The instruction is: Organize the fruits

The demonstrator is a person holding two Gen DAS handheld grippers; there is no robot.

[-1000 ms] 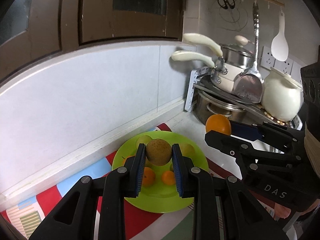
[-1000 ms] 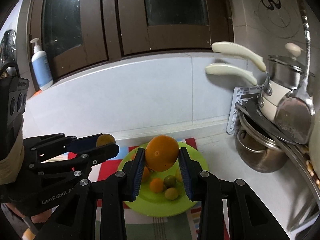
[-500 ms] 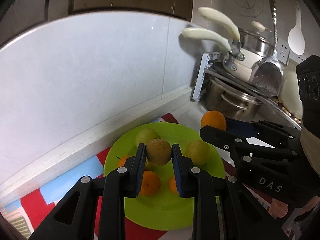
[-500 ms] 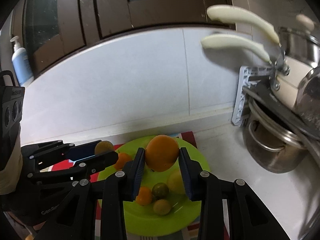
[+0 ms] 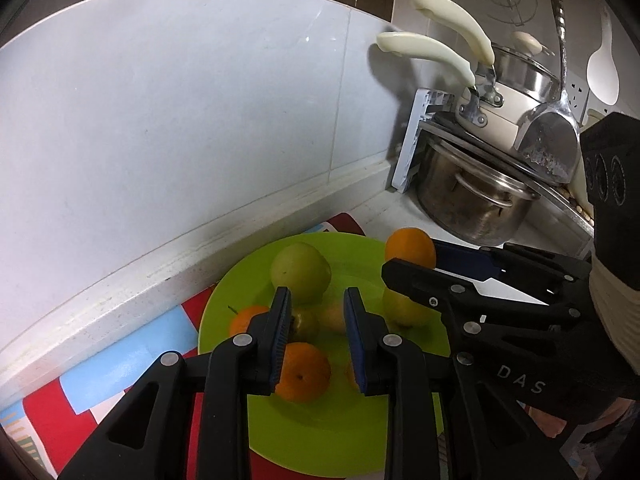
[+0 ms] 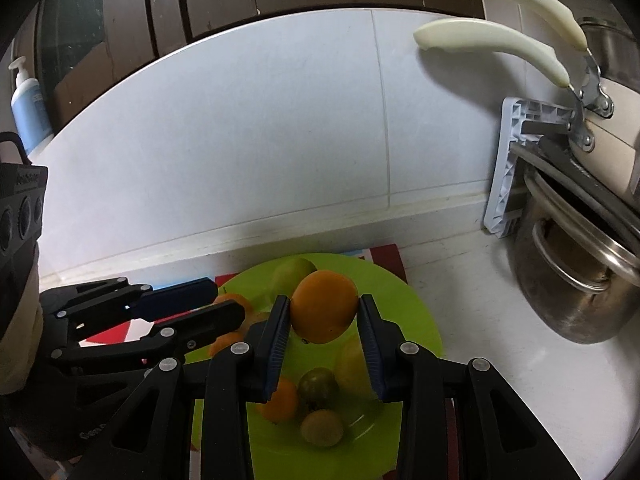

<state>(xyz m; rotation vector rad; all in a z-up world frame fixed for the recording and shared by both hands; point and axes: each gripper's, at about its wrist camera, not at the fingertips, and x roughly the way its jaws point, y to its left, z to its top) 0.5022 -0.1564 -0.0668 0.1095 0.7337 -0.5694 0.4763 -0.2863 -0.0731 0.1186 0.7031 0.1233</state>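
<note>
A lime green plate (image 5: 344, 432) lies on a colourful mat and holds several fruits: a green apple (image 5: 300, 270), small oranges (image 5: 304, 376) and yellowish fruits. My left gripper (image 5: 316, 312) hangs open and empty just above the plate; a small brownish fruit (image 5: 334, 317) lies on the plate between its fingers. My right gripper (image 6: 324, 320) is shut on a large orange (image 6: 324, 306) and holds it above the plate (image 6: 412, 320). The orange also shows in the left wrist view (image 5: 410, 248).
A steel pot (image 5: 472, 204) and stacked cream pans with long handles (image 5: 432, 52) stand on a rack at the right. A tiled wall (image 5: 200, 120) runs close behind the plate. A soap bottle (image 6: 26, 104) stands on the ledge at far left.
My left gripper has opened and let go of the small brown fruit, which now lies on the plate. Both grippers have moved lower and closer to the plate.
</note>
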